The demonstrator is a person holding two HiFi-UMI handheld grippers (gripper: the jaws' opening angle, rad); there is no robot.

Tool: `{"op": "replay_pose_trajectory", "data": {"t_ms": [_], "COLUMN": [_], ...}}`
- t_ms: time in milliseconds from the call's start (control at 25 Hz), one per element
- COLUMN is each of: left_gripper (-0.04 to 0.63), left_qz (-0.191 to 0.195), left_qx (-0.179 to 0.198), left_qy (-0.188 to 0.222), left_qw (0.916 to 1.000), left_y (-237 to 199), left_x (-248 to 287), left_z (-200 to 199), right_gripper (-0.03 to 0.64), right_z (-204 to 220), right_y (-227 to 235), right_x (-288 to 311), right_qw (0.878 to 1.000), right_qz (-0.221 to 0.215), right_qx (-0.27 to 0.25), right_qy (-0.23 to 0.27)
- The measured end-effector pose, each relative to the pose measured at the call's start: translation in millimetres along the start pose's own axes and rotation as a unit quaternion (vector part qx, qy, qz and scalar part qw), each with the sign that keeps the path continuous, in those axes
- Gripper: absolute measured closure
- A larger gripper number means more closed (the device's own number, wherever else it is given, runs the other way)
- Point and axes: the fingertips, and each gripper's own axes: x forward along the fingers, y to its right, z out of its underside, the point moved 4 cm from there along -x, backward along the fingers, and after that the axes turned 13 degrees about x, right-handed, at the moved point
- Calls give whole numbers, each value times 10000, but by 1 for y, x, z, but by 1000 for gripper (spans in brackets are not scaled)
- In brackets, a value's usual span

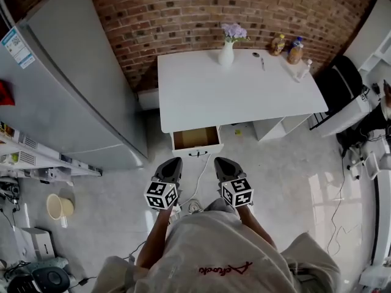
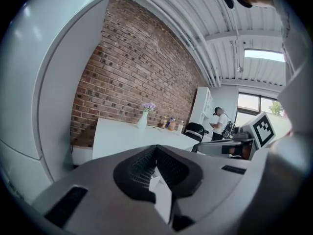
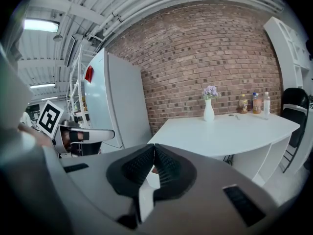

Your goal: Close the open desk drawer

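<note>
Drawer (image 1: 197, 139) is gaping open; left gripper (image 1: 173, 161) and right gripper (image 1: 222, 161) are hovering short, fingers pinched shut, empty. Press its front squarely.

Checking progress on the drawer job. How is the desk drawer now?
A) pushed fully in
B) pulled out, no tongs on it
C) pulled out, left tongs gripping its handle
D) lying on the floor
B: the drawer stands pulled out of the desk, with the left tongs and right tongs shut and short of it.
</note>
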Motion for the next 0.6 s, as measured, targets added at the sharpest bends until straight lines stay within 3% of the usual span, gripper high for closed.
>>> {"op": "replay_pose_trajectory", "data": {"t_ms": [600], "left_gripper": [583], "left_qz": [-310], "left_qx": [-79], "left_qy": [-158], "left_qw": [9994], "left_y": [13], "left_x": [39], "left_z": [-3], "right_gripper": [598], "right_z": [-24], "right_y": [46], "right_x": [18], "right_qw": [9991], "right_qz": [-406], "right_qx": [8], "right_qy": [-145]}}
